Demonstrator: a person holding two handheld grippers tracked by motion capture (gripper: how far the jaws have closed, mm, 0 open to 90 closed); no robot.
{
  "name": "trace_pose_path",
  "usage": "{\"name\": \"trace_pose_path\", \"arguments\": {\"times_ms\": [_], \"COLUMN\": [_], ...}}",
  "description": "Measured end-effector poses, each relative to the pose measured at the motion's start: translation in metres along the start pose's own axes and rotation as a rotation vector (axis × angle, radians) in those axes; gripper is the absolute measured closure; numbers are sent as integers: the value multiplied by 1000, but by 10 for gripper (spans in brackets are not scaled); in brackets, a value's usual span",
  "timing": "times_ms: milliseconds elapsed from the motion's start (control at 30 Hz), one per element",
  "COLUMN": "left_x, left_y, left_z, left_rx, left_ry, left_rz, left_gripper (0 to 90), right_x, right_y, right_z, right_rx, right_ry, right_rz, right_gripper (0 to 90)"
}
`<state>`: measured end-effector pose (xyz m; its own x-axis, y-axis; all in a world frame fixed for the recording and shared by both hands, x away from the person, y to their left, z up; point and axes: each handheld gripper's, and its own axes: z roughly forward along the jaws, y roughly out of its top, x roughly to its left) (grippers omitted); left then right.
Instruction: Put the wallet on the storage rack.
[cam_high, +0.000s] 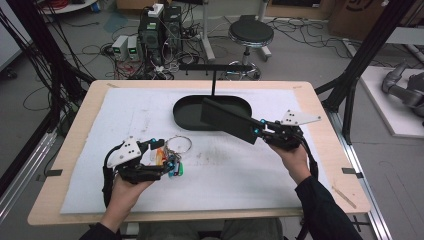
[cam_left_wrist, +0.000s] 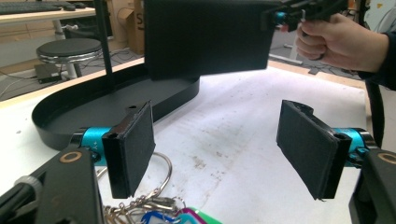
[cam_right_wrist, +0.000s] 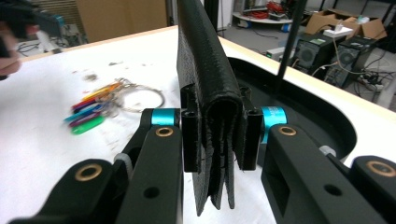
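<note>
A black folded wallet (cam_high: 227, 120) hangs tilted over the right part of a black oval tray (cam_high: 187, 117), with my right gripper (cam_high: 260, 128) shut on its near edge. In the right gripper view both jaws of the right gripper (cam_right_wrist: 218, 135) press the wallet (cam_right_wrist: 203, 70), which stands on edge. A key ring with coloured tags (cam_high: 172, 152) lies on the white mat at the front left. My left gripper (cam_high: 167, 156) is open right at the keys. In the left gripper view its pads (cam_left_wrist: 130, 149) stand wide apart just above the key ring (cam_left_wrist: 144, 207), holding nothing.
A thin black T-shaped post (cam_high: 213, 80) rises from the back of the tray. The white mat (cam_high: 240, 170) covers most of the wooden table (cam_high: 75, 150). A stool (cam_high: 250, 35), computers and cables are on the floor beyond the table.
</note>
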<state>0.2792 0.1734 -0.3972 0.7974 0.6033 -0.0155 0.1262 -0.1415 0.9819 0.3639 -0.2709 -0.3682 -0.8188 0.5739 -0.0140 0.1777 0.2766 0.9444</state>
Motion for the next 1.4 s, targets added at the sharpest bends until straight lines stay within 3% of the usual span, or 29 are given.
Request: {"name": "trace_pose_path", "arguments": {"times_ms": [333, 800, 1133, 1400], "left_x": [-3, -5, -6, -7], "left_y": [-1, -4, -7, -8], "left_z": [4, 5, 3, 2], "left_rx": [-4, -1, 3, 5], "left_ry": [-5, -8, -10, -19], "left_rz": [15, 17, 17, 18], "left_gripper": [276, 277, 276, 276], "right_x": [-23, -38, -51, -58], "right_y": [16, 24, 17, 8], "right_z": [27, 75, 105, 119], "right_rx": [11, 63, 64, 75], "right_ry": [-32, -48, -56, -56], "right_rz": [-8, -38, -24, -19], "right_gripper": [766, 766, 765, 765]}}
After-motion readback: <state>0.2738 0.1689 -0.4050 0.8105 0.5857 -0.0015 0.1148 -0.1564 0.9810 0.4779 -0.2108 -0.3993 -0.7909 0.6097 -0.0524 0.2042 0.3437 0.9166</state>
